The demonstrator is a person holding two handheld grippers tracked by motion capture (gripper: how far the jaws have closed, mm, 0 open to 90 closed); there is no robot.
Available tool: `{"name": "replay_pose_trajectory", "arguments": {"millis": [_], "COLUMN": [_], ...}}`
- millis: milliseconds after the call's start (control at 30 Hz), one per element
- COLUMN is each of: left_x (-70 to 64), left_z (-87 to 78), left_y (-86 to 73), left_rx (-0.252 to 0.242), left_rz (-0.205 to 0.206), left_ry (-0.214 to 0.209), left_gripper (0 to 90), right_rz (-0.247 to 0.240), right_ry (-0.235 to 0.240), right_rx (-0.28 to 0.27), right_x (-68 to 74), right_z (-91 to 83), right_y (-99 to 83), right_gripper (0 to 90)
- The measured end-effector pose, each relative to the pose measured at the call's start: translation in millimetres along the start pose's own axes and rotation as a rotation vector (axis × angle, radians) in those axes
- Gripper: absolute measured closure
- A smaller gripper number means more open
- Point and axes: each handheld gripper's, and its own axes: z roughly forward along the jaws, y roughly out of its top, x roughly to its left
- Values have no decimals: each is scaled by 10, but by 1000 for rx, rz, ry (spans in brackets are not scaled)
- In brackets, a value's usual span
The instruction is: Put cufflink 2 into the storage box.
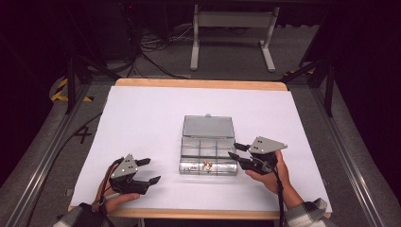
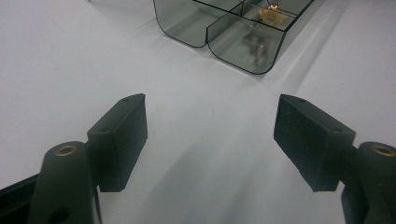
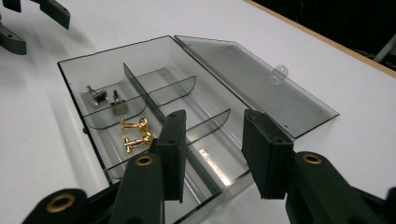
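The clear smoky plastic compartment box (image 3: 154, 116) with its hinged lid (image 3: 254, 81) thrown flat open lies just ahead of my right claw (image 3: 212, 149), whose jaws stand moderately apart and hold nothing, their tips over the near end wall. I judge the box light, stiff and slick, so a push would slide it across the white table sheet (image 1: 142, 118); its thin walls may crack under a hard squeeze. The best hold seems the outer wall or the lid's free edge near the small clear latch tab (image 3: 279, 73), pinched gently. Inside, beyond my left jaw, I count two gold cufflinks (image 3: 134, 134) in one compartment and two silver cufflinks (image 3: 105, 98) in the next one farther off; they look small, hard and rounded, likely to skid or roll, so I would take one across its post. I count one box, one lid, six compartments. My left claw (image 2: 210, 135) rests wide open and empty on the sheet, the box corner (image 2: 243, 42) a short way ahead of it.
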Motion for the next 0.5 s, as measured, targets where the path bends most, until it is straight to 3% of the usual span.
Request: {"name": "replay_pose_trajectory", "arguments": {"millis": [500], "left_x": [7], "left_z": [39], "left_y": [262], "left_rx": [-81], "left_rz": [-26], "left_ry": [-20], "left_gripper": [277], "right_rz": [84], "right_ry": [-28], "right_rx": [0], "right_x": [-246], "right_z": [-51], "right_y": [-70], "right_gripper": [585]}}
